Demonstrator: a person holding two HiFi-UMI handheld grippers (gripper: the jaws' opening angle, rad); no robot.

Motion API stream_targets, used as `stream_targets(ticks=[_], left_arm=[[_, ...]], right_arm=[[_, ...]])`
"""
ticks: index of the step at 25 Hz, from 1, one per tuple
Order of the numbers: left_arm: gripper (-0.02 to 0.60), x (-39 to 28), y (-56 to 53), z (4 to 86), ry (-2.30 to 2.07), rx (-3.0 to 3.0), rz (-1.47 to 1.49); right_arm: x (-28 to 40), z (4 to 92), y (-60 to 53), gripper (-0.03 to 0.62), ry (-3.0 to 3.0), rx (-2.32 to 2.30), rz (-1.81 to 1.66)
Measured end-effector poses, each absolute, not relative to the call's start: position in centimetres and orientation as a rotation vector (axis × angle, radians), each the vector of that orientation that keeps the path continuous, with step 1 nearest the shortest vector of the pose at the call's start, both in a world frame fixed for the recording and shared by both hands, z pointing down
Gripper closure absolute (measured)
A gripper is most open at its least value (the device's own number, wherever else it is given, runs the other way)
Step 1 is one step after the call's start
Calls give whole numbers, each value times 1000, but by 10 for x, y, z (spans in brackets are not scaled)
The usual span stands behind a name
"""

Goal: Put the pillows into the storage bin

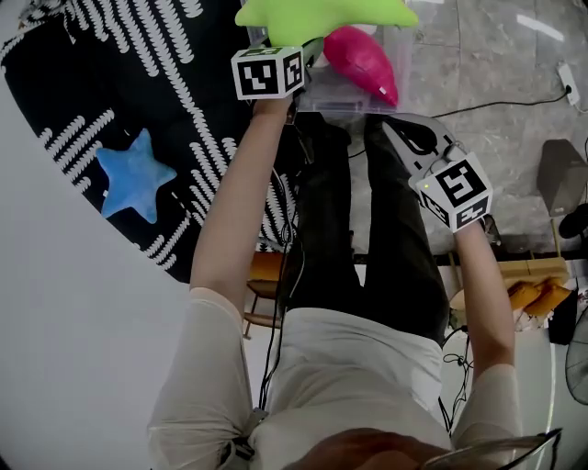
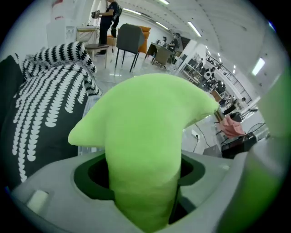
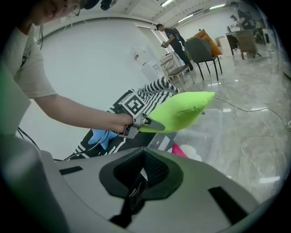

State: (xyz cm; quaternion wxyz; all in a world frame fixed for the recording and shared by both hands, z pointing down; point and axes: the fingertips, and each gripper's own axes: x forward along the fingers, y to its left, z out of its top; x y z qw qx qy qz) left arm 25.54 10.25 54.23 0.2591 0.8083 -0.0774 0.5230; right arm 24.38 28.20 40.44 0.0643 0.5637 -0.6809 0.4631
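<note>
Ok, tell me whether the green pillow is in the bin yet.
Out: the left claw holds the green pillow in the air above the bin.

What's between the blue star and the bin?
Head view: striped blanket, with the left gripper holding the green pillow over it.

Black-and-white patterned blanket (image 1: 175,55) beside glossy grey floor (image 1: 487,55), black cable (image 1: 501,104) across it.

Bright ceiling striplights (image 2: 194,28), fisheye-warped dark edges
</note>
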Motion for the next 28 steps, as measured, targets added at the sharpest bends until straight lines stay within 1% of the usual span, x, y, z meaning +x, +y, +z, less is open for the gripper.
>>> stream_targets(ticks=[2, 5, 8, 13, 22, 28], left_arm=[[171, 257, 103, 552, -181, 2127, 1449], [151, 238, 98, 557, -187, 2078, 1536], [146, 216, 94, 555, -199, 2082, 1575], [146, 174, 76, 574, -257, 1998, 1594], [146, 114, 33, 563, -378, 2070, 1453], [146, 79, 20, 555, -403, 2101, 1422]], right_arm=[[242, 405, 278, 591, -2069, 1689, 1399], [230, 405, 273, 591, -2074, 1674, 1399], [222, 403, 267, 591, -2093, 1653, 1387], [217, 411, 247, 591, -2119, 1580, 1406], [175, 419, 224, 591, -2131, 1476, 1390], [141, 416, 194, 591, -2173, 1381, 1367]])
